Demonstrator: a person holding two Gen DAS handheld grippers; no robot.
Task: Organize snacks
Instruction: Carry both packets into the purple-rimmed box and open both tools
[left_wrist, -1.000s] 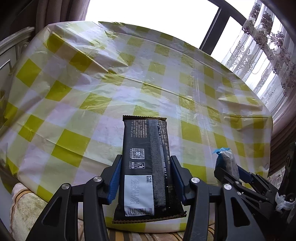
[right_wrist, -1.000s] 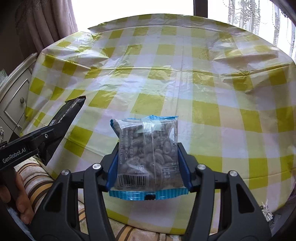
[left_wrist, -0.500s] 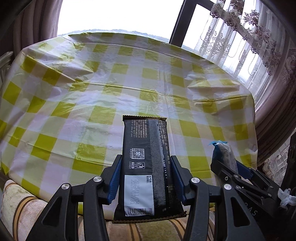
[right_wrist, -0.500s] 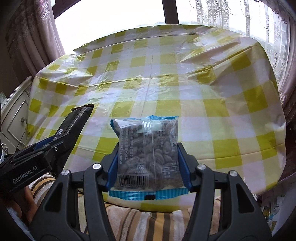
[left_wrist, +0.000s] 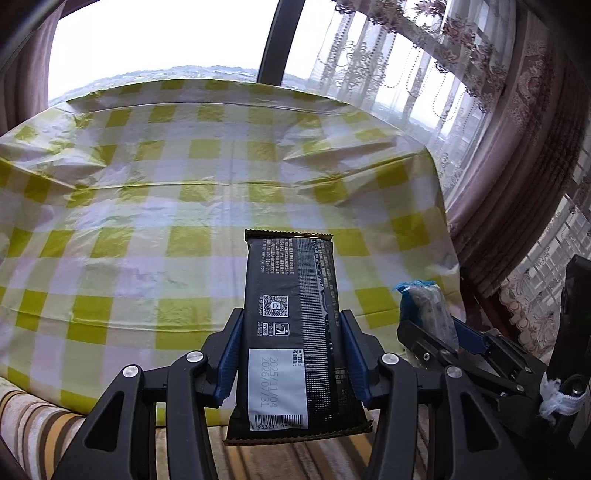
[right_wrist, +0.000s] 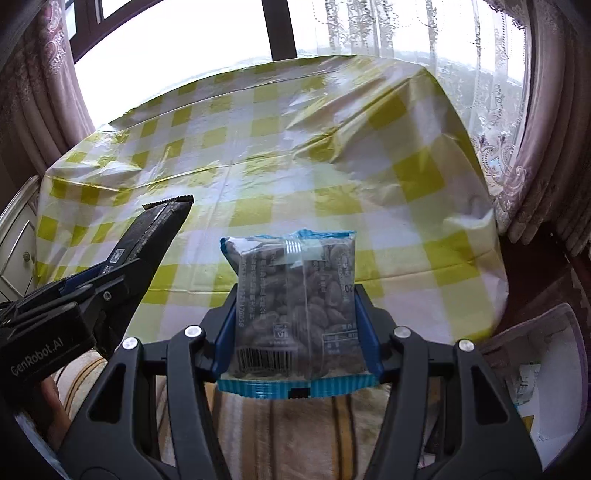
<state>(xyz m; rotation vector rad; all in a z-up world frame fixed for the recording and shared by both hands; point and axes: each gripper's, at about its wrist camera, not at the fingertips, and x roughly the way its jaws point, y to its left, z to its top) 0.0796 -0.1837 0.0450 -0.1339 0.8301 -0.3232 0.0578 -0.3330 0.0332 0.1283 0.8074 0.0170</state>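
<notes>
We have drawn both grippers back from the tabletop (left_wrist: 155, 206): left gripper (left_wrist: 291, 354) clamps the black bar (left_wrist: 291, 306), right gripper (right_wrist: 295, 328) the nut packet (right_wrist: 295, 295); placement pending.

The table (left_wrist: 229, 192) ahead is left unobstructed; passage on the right is limited by curtains (right_wrist: 535, 155)
</notes>
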